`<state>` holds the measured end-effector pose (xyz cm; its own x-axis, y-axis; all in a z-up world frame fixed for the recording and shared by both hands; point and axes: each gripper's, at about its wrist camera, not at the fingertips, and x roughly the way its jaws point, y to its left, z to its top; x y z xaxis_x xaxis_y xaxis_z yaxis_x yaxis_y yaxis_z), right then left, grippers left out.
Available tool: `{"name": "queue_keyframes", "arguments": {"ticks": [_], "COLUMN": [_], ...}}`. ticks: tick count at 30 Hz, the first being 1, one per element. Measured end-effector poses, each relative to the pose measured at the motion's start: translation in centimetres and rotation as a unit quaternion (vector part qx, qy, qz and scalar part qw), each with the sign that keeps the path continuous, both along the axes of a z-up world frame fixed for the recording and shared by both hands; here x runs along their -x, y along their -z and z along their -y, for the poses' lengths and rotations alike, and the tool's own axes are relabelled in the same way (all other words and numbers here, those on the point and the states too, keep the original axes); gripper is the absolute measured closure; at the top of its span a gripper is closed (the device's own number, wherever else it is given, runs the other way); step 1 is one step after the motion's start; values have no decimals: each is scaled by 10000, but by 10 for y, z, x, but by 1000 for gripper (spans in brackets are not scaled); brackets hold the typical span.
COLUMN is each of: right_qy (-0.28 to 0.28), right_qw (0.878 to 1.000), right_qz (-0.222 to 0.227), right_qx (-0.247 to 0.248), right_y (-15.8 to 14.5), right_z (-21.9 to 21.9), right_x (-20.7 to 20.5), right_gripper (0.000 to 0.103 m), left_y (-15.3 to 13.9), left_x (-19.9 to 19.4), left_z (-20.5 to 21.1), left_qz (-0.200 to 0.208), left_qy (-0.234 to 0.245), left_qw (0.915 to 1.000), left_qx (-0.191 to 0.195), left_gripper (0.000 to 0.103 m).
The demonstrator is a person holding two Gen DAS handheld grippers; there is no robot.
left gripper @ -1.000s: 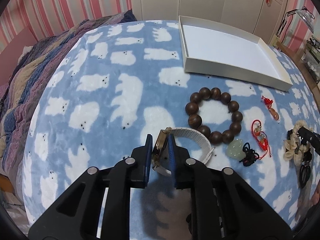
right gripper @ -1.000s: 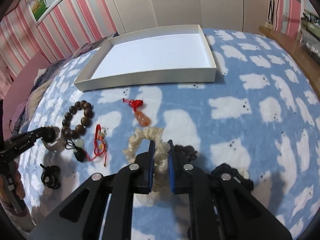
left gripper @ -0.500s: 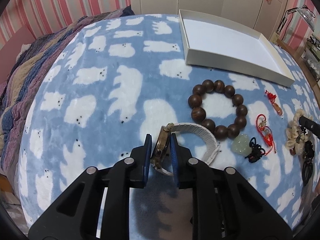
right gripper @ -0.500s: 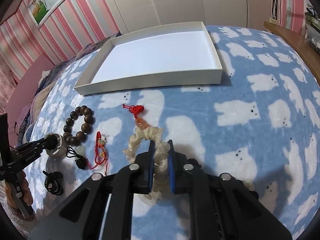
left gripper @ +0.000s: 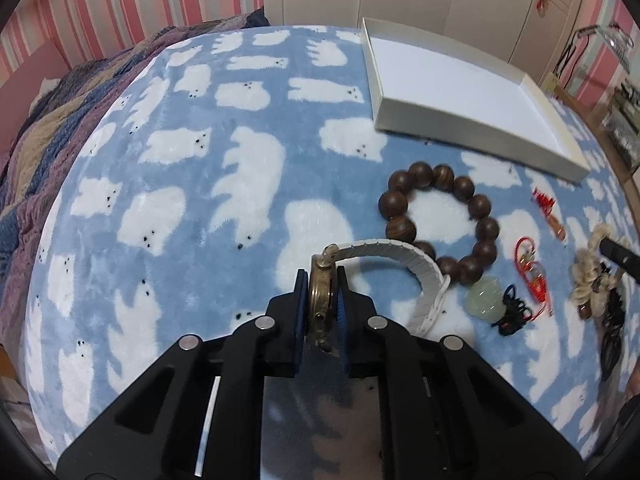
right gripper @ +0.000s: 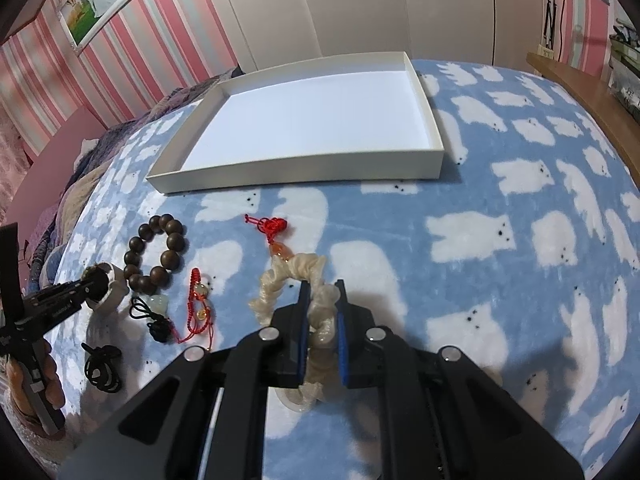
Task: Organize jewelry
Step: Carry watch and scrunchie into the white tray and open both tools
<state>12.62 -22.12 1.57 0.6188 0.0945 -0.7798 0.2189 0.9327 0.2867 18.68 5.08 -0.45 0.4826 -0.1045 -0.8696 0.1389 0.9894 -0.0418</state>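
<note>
Watch (left gripper: 322, 300): bronze-coloured case pinched edge-on between my left gripper (left gripper: 323, 312) fingers, closed narrow on it. White strap (left gripper: 404, 254) arcs out ahead and to the right, its far end drooping toward the blanket beside the wooden bead bracelet (left gripper: 440, 226). I cannot tell whether the strap tip touches the bed.

Cream scrunchie (right gripper: 296, 280): gripped by my right gripper (right gripper: 323, 328), fingers closed narrow around one side of the loop; the rest of the loop extends forward, toward the orange pendant on a red cord (right gripper: 276, 236).

White tray (right gripper: 304, 166): nothing in it that I can see, sitting on the blue bear-print blanket (left gripper: 200, 160). From the right fingers it lies straight ahead, long axis running across my line of travel, near wall facing me. From the left fingers it lies ahead and well to the right, beyond the beads.

Judgement: right hand is nearer and squarely aligned; scrunchie should go first, lifted over the near wall. The watch needs a diagonal carry to the right.

Remaining on the bed: jade pendant (left gripper: 486, 300), red cord bracelet (left gripper: 532, 268), black hair ties (right gripper: 102, 368).
</note>
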Motion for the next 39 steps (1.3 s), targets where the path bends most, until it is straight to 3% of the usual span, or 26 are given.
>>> {"name": "queue_keyframes", "arguments": {"ticks": [8, 16, 23, 27, 30, 39], "right_qy": [-220, -201, -98, -196, -141, 108], "right_qw": [9993, 9987, 9991, 9981, 9956, 9920], "right_qz": [92, 464, 293, 150, 1, -471], "right_qx": [-277, -45, 282, 572, 930, 1164], "right_y": [-16, -54, -41, -31, -21, -1], "right_z": [13, 55, 90, 96, 100, 122], "right_x": [-28, -107, -216, -258, -282, -311], "right_gripper": [93, 93, 93, 94, 94, 93], "left_y": [-41, -76, -60, -47, -33, -9], "left_x": [-15, -93, -191, -234, -262, -299], "left_z": [22, 89, 152, 173, 181, 184], "left_qz": [301, 493, 255, 216, 87, 26], "left_qy": [317, 683, 854, 934, 848, 603], "left_qw": [9990, 9964, 9960, 9953, 9960, 9974], "left_qx": [39, 123, 94, -134, -264, -398], "left_gripper": [92, 92, 92, 92, 92, 92]}}
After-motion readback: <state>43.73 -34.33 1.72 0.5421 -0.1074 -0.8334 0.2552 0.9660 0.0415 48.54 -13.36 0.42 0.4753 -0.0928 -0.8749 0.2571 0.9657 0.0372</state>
